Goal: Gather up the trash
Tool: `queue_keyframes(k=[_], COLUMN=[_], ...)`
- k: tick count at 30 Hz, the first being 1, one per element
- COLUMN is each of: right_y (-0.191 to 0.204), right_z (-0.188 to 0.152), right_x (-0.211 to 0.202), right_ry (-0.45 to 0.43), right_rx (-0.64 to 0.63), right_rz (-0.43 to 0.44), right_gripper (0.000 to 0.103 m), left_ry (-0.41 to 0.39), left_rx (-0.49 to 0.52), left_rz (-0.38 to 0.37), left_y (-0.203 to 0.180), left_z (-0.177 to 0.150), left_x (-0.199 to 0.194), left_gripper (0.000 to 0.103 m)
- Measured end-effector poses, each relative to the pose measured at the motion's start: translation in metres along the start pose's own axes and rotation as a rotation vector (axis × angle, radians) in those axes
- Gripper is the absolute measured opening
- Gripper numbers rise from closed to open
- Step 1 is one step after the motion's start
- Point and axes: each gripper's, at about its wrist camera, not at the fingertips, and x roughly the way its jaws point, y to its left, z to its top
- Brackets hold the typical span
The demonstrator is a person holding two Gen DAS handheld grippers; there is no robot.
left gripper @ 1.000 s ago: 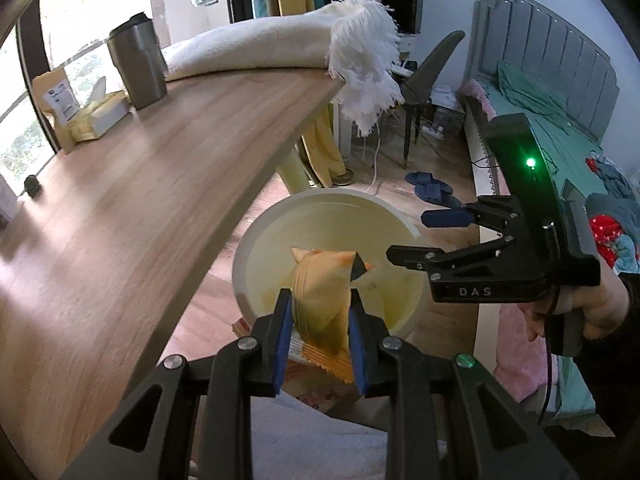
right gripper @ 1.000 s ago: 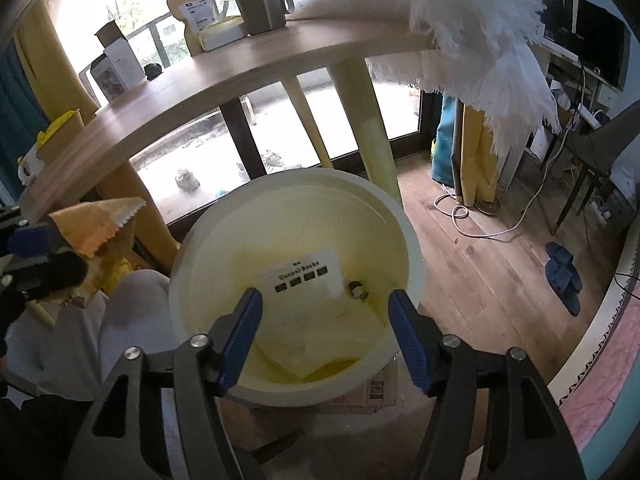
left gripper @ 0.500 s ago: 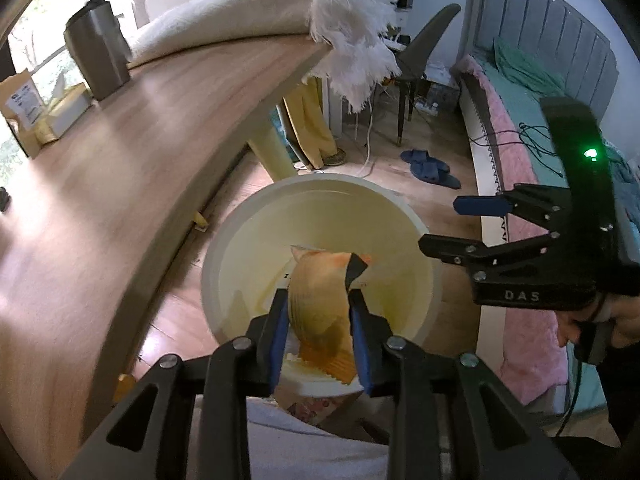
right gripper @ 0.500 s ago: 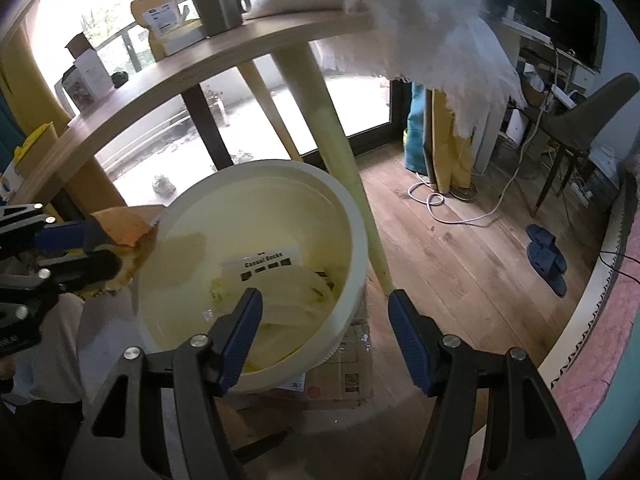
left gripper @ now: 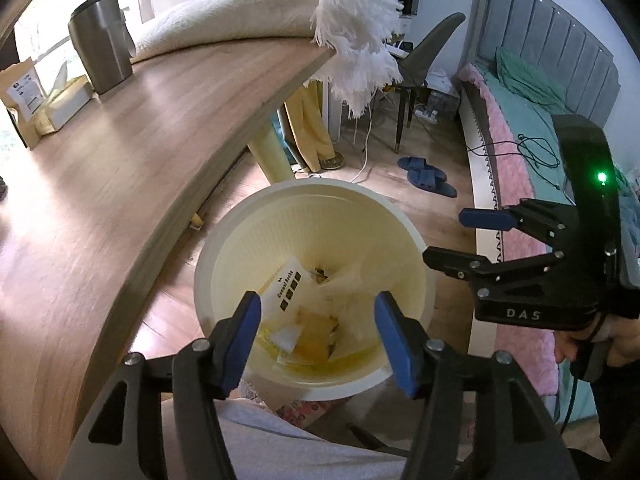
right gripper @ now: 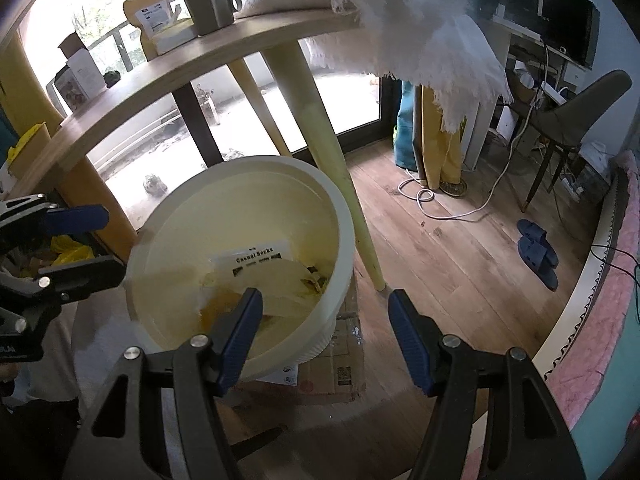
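Observation:
A cream round trash bin (left gripper: 224,248) stands on the floor beside the wooden table. My left gripper (left gripper: 318,334) is open and empty right above it. An orange snack wrapper (left gripper: 316,334) lies at the bin's bottom beside a white "Casual Socks" package (left gripper: 286,286). My right gripper (right gripper: 326,330) is open and empty over the bin's right rim (right gripper: 340,216); it also shows in the left wrist view (left gripper: 460,236). The left gripper shows at the left edge of the right wrist view (right gripper: 86,240).
The wooden table (left gripper: 120,168) carries a steel tumbler (left gripper: 102,40), a tissue box (left gripper: 60,104), a paper pouch (left gripper: 22,92) and a fringed white blanket (left gripper: 352,28). A table leg (right gripper: 332,160), slippers (right gripper: 536,248), a chair (right gripper: 576,112), cables and a bed (left gripper: 532,120) surround the bin.
My left gripper opened and let go of the orange wrapper, which dropped into the bin. The right gripper shifted right, off the bin's centre.

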Motion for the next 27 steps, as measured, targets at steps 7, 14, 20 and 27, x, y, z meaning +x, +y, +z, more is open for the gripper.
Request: queue_keyframes(k=[7, 14, 20, 27], right_y=[0.015, 0.039, 0.072, 0.112], right_z=[-0.002, -0.004, -0.002, 0.001], right_x=[-0.012, -0.027, -0.042, -0.064], right_ry=[-0.015, -0.041, -0.065, -0.102], right_rx=[-0.024, -0.066, -0.123, -0.19], right_rz=[0.006, 0.014, 0.021, 0.05], right_gripper=[0.063, 0.063, 0.063, 0.063], left_ry=[-0.035, -0.078, -0.122, -0.186], left_rx=[-0.022, -0.061, -0.096, -0.178], left_rz=[0.019, 0.053, 0.071, 0.111], left_y=[0.006, 0.021, 0.036, 0.058], left_z=[-0.013, -0.032, -0.055, -0.085], left_x=[-0.022, -0.05, -0.079, -0.114], left_gripper=[0.061, 0.062, 0.063, 0.064])
